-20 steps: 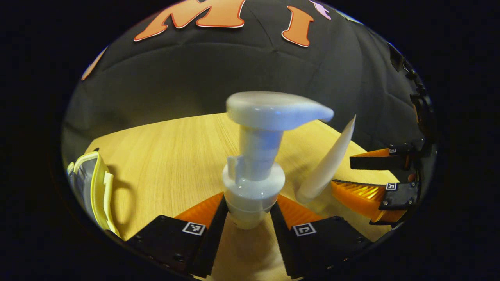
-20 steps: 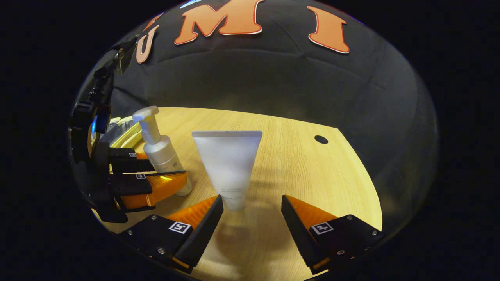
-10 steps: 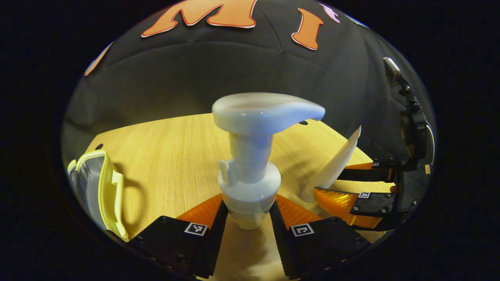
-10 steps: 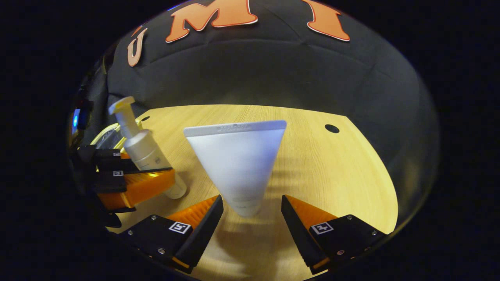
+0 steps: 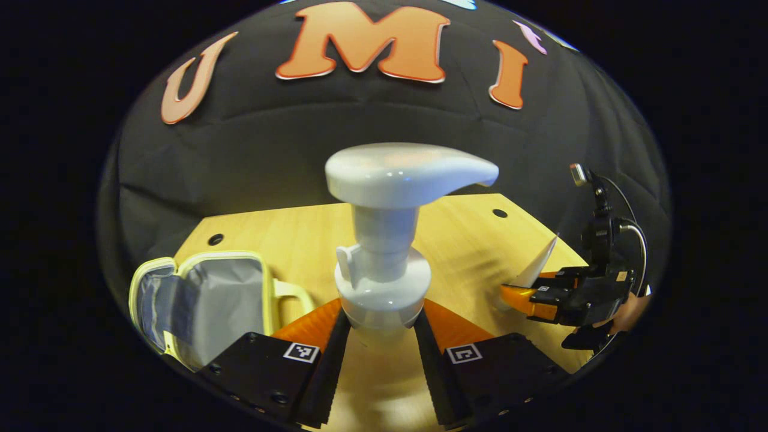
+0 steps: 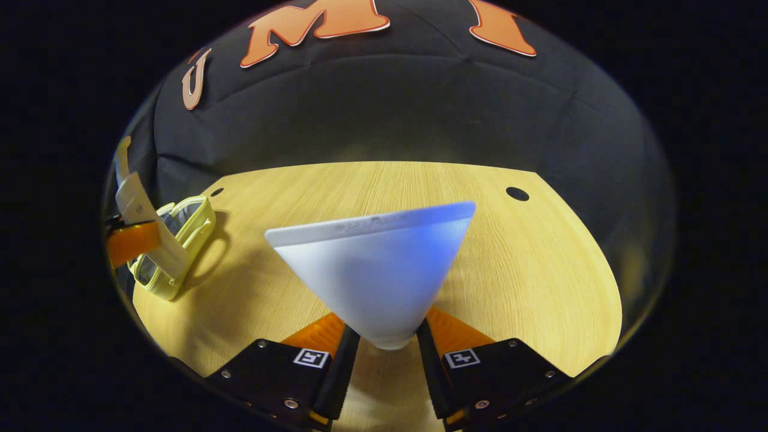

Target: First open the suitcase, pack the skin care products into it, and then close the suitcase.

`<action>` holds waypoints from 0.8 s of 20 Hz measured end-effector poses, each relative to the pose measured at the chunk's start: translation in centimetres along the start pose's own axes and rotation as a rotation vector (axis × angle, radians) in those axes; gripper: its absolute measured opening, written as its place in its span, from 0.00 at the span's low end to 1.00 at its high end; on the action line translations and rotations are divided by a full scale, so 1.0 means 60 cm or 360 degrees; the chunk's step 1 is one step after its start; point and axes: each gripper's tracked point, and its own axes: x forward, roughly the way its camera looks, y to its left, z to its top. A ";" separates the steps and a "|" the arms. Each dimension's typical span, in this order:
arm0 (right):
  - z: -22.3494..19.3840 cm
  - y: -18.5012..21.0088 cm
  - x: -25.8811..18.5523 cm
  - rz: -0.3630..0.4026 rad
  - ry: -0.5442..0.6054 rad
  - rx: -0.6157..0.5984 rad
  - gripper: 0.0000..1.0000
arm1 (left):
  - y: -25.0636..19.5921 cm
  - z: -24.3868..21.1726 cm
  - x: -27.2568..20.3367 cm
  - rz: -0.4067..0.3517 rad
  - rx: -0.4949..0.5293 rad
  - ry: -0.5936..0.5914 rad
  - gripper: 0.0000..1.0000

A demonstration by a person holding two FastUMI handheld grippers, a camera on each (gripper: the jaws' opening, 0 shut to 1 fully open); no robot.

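In the left gripper view my left gripper [image 5: 377, 327] is shut on a white pump bottle [image 5: 387, 240], held upright by its neck above the wooden table [image 5: 300, 234]. The small yellow-trimmed suitcase [image 5: 198, 303] lies open at the lower left, its grey lining showing. My right gripper [image 6: 387, 342] is shut on the narrow end of a white tube [image 6: 375, 270], whose flat wide end points away. Far right in the left gripper view, the right gripper [image 5: 540, 294] shows with the tube [image 5: 543, 264]. The pump bottle [image 6: 141, 210] and the suitcase [image 6: 180, 240] appear at the left edge of the right gripper view.
The table [image 6: 480, 252] has round cable holes [image 6: 517, 194] near its back corners. The black cloth wall stands close behind it. A hand [image 5: 630, 312] holds the right gripper at the far right of the left gripper view.
My right gripper has closed on the tube, which was standing between open fingers before. My left gripper, still holding the pump bottle, has lifted and swung toward the suitcase, whose open inside now shows.
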 end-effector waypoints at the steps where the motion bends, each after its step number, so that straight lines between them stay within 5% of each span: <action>1: -0.001 0.006 -0.005 0.0008 0.0012 -0.0001 0.55 | 0.027 0.003 -0.011 0.0046 -0.0028 0.0008 0.62; 7: 0.004 0.056 -0.053 -0.0023 0.0013 -0.0052 0.51 | 0.165 0.008 -0.041 0.0173 -0.0085 0.0042 0.62; 16: 0.057 0.229 -0.169 -0.0057 -0.0059 0.0054 0.49 | 0.326 -0.031 -0.085 0.0020 -0.0112 0.0261 0.62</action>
